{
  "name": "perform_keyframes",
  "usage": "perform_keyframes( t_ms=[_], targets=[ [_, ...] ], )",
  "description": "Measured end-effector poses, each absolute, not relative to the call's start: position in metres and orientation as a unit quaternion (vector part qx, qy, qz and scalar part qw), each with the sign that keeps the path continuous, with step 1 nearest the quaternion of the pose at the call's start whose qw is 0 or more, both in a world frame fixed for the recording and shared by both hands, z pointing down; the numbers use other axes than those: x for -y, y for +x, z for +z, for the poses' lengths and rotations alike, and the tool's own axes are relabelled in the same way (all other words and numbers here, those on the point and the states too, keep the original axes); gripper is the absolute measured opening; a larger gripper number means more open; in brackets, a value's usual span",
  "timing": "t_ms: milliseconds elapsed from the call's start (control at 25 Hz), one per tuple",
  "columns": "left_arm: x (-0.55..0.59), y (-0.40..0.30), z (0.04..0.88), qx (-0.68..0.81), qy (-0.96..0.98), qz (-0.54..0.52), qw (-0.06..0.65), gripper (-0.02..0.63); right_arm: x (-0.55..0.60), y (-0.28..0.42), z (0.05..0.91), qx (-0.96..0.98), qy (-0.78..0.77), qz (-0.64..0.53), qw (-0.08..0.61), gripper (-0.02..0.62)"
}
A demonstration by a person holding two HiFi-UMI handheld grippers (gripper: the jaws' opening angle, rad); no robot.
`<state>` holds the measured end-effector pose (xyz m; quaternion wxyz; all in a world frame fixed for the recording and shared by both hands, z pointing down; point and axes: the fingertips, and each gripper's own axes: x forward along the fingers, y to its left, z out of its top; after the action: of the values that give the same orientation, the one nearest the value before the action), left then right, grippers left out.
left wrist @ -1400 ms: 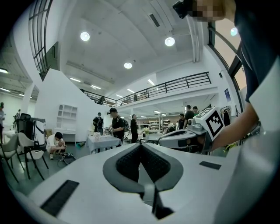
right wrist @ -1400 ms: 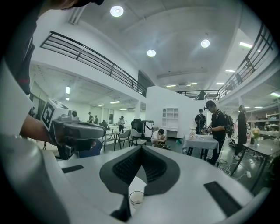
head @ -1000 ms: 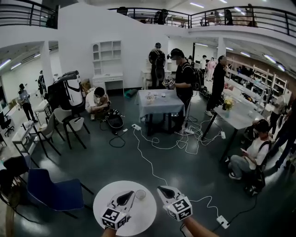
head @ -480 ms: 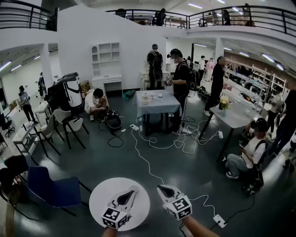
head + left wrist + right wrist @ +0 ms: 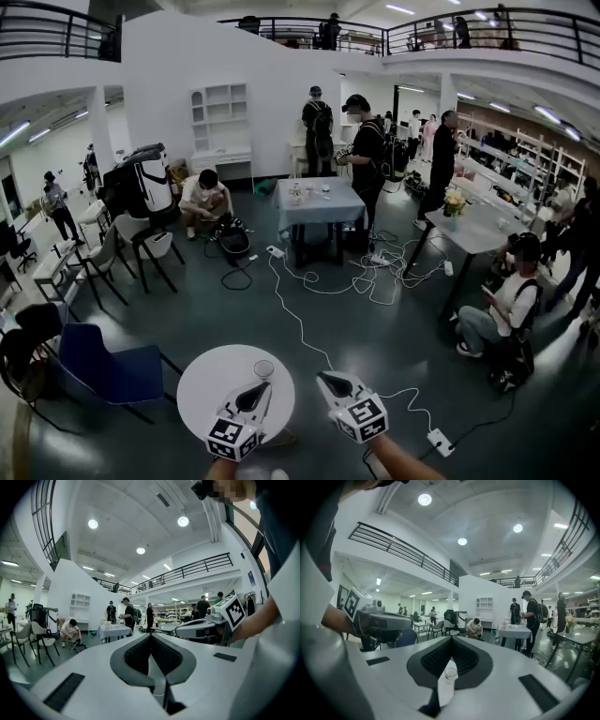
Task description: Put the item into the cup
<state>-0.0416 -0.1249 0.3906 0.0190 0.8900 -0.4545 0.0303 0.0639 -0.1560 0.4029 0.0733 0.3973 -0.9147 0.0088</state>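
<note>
Clear cup [image 5: 263,368]: small, upright, near far edge of round white table [image 5: 211,389], just beyond gripper tips. Left gripper [image 5: 258,396], right gripper [image 5: 328,381]: jaws together, nothing between. Cup contents too small to tell.

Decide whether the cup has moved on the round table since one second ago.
No. The cup keeps its spot near the far right edge of the round table.

One cup [image 5: 263,368], one round table [image 5: 208,389], two grippers [image 5: 263,387] [image 5: 323,379].

The left gripper [image 5: 151,641] has its fingers [image 5: 133,656] pressed together, with the right gripper [image 5: 201,629] near.
</note>
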Motion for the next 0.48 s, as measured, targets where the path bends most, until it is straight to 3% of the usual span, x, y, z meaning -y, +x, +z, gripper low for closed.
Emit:
perform_keyframes(
  t_ms=[480],
  targets=[
    [0.053, 0.011, 0.397, 0.464, 0.885, 0.029, 0.018, 0.017, 0.085, 0.117, 0.408, 0.918, 0.391, 0.004, 0.066, 0.009]
  ],
)
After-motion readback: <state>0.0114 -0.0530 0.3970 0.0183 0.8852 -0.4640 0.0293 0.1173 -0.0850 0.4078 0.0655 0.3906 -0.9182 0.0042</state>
